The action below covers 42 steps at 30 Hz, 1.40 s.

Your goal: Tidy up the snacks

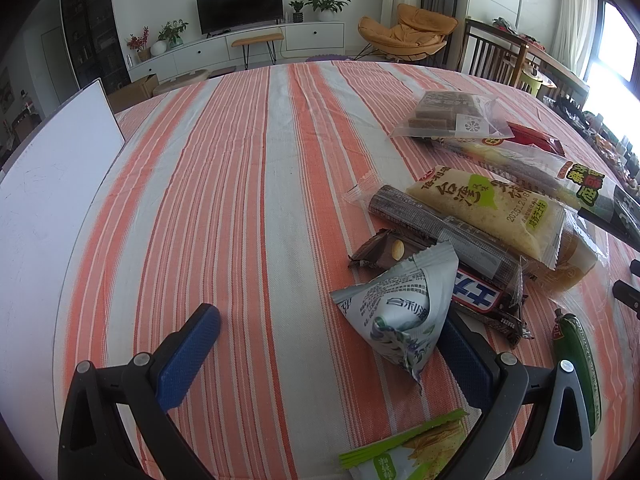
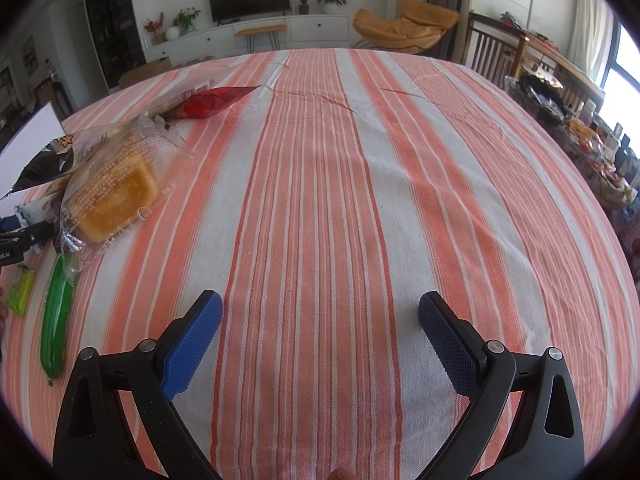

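Note:
A pile of snack packets lies on the striped tablecloth (image 1: 240, 200). In the left wrist view my left gripper (image 1: 328, 332) is open, low over the cloth. A grey-white triangular packet (image 1: 396, 304) lies between its fingers, against the right finger (image 1: 464, 360). Behind it are a brown chocolate bar (image 1: 480, 300), a yellow packet (image 1: 492, 212) and a clear bag of brown cakes (image 1: 452, 116). A green sausage (image 1: 580, 364) lies to the right. My right gripper (image 2: 320, 328) is open and empty over bare cloth. A cake bag (image 2: 116, 188) and the green sausage (image 2: 56, 320) lie to its left.
A white board (image 1: 52, 184) stands at the table's left edge. A green chips packet (image 1: 412, 448) lies under the left gripper. A red packet (image 2: 216, 102) lies far left in the right wrist view. Wooden chairs (image 2: 492, 52) and a cluttered side table (image 2: 600, 148) stand beyond the right edge.

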Motion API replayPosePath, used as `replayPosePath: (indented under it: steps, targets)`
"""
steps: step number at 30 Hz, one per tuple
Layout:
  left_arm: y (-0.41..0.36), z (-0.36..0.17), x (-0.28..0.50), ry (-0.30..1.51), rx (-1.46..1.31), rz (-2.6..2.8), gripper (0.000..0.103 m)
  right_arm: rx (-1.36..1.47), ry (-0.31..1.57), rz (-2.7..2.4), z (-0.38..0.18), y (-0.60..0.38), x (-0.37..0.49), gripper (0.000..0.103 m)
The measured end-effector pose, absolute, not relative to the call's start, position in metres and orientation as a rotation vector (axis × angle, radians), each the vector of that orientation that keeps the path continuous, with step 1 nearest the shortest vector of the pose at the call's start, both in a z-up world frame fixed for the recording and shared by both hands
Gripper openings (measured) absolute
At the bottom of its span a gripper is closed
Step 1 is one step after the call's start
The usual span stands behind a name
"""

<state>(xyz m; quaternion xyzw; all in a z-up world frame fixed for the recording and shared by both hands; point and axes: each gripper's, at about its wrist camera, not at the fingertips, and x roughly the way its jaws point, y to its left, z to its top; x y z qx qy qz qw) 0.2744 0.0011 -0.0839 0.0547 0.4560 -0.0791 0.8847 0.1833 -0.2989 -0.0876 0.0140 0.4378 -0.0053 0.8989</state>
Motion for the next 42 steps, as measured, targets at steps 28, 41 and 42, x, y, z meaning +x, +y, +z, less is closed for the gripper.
replayPosePath:
  steps: [28, 41, 42]
  targets:
    - [0.028, -0.079, 0.197, 1.134, 0.101, -0.151, 0.103, 0.030, 0.905, -0.013, -0.088, -0.299, 0.183, 0.100]
    - [-0.014, -0.067, 0.211, 1.093, 0.279, -0.394, 0.049, 0.030, 0.904, -0.014, -0.087, -0.299, 0.183, 0.100]
    - [-0.011, -0.067, 0.211, 1.101, 0.258, -0.390, 0.049, 0.030, 0.904, -0.014, -0.088, -0.299, 0.183, 0.100]
